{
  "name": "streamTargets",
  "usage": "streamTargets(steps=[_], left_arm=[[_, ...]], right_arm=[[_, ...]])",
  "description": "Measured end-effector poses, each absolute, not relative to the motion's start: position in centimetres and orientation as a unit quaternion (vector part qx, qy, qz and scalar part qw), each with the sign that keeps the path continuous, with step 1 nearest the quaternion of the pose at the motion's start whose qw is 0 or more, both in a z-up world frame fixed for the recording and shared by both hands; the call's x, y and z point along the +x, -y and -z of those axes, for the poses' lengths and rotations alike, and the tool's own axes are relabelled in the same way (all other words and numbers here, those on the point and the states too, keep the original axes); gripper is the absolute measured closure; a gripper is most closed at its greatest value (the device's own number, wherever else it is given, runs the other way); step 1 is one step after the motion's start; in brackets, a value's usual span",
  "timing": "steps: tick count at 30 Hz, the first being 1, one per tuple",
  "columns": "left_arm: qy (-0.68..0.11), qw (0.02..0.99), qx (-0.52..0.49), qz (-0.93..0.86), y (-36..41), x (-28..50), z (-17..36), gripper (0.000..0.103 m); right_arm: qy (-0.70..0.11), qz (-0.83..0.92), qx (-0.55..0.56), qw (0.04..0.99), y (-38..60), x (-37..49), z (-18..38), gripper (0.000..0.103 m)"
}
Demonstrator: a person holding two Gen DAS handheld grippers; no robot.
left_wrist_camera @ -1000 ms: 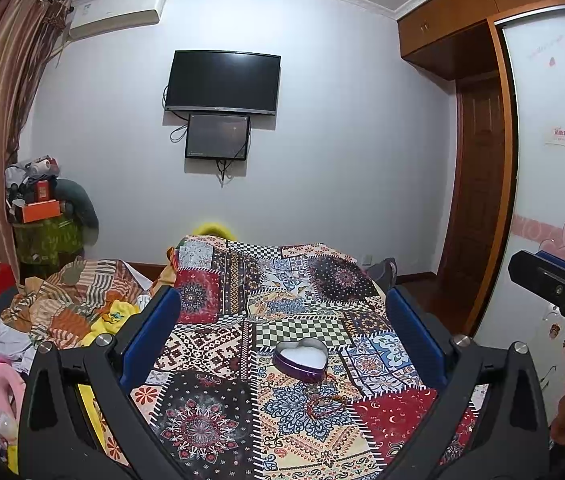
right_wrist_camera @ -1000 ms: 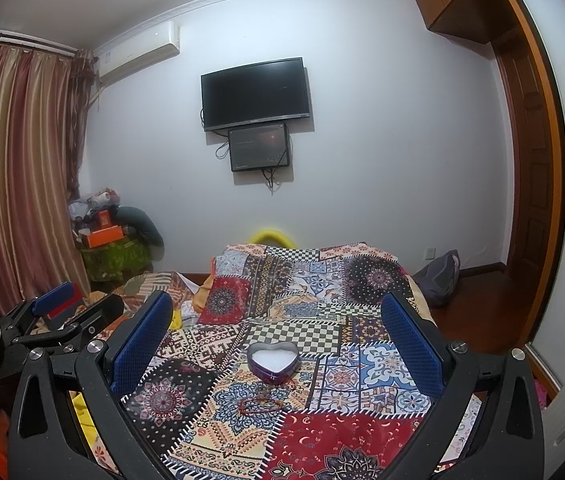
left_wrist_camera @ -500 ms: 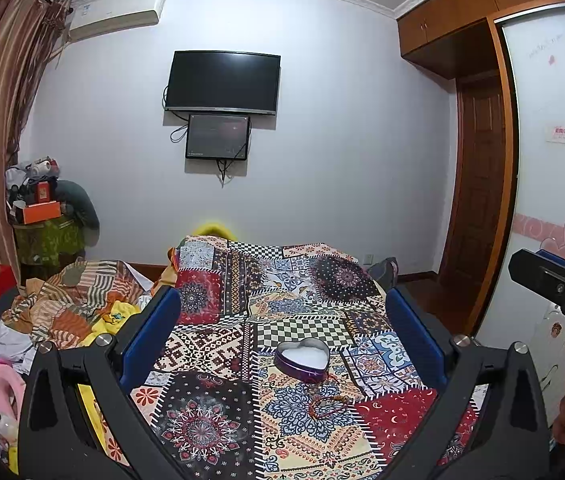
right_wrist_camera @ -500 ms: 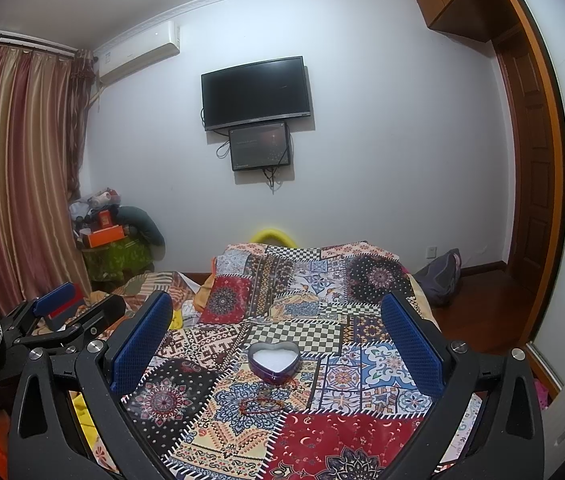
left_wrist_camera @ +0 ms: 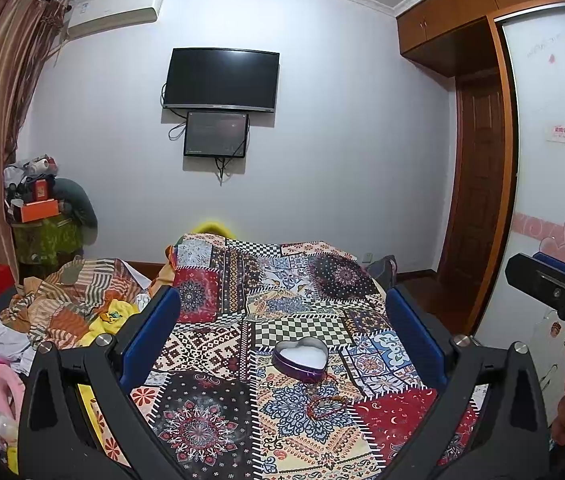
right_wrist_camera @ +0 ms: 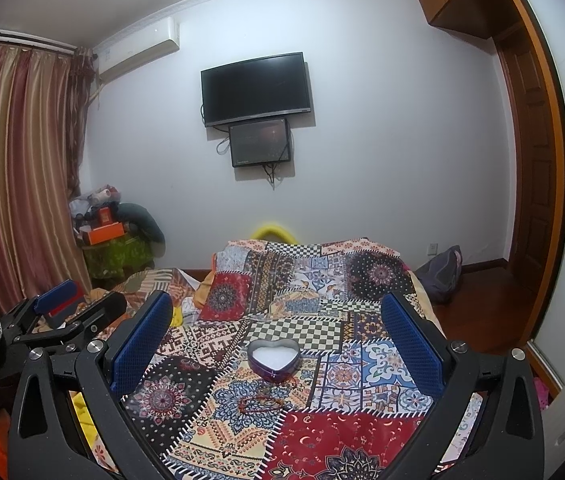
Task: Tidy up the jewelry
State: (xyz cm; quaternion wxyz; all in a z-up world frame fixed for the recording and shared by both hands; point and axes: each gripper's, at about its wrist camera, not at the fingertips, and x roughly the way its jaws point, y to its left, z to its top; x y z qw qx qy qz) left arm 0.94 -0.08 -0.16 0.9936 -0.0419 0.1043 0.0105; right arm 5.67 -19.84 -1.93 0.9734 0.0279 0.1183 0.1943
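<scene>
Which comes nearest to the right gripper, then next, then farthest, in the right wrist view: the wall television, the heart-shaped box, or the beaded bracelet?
1. The beaded bracelet, on the patchwork bedspread between the open fingers of the right gripper.
2. The heart-shaped box, just beyond the bracelet, mid-bed.
3. The wall television, high on the far wall past the bed's end.

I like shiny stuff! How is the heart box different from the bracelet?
The heart box is purple, walled and open, white inside; the bracelet is a thin reddish bead loop lying flat. The box sits farther from the grippers, the bracelet nearer. Both rest on the patchwork bedspread.
</scene>
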Motion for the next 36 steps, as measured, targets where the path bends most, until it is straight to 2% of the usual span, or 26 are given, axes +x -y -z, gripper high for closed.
streamTargets(steps=[13, 21, 29, 31, 36], left_arm=[[-0.133, 0.99, -0.038, -0.019, -0.2, 3.7, 1.2, 0.0], [-0.197, 0.979, -0.04, -0.023, -1.1, 8.0, 4.7, 0.0], [-0.303, 0.952, -0.047, -0.002, -1.1, 12.6, 10.2, 0.021], [-0.325, 0.944, -0.05, 0.004, -1.0, 13.6, 11.5, 0.028], [-0.375, 0.924, -0.062, 0.04, -0.2, 15.3, 14.2, 0.037]], right_arm=[[-0.151, -0.184, 0.024, 0.971, 20.1, 8.2, 3.0, 0.0], [-0.214, -0.151, 0.011, 0.965, 21.4, 12.5, 6.4, 0.0], [-0.297, -0.15, -0.007, 0.943, 21.8, 16.3, 11.4, 0.001], [-0.313, -0.15, -0.013, 0.938, 21.8, 16.8, 12.4, 0.005], [-0.354, -0.168, -0.018, 0.92, 21.5, 18.2, 14.9, 0.017]])
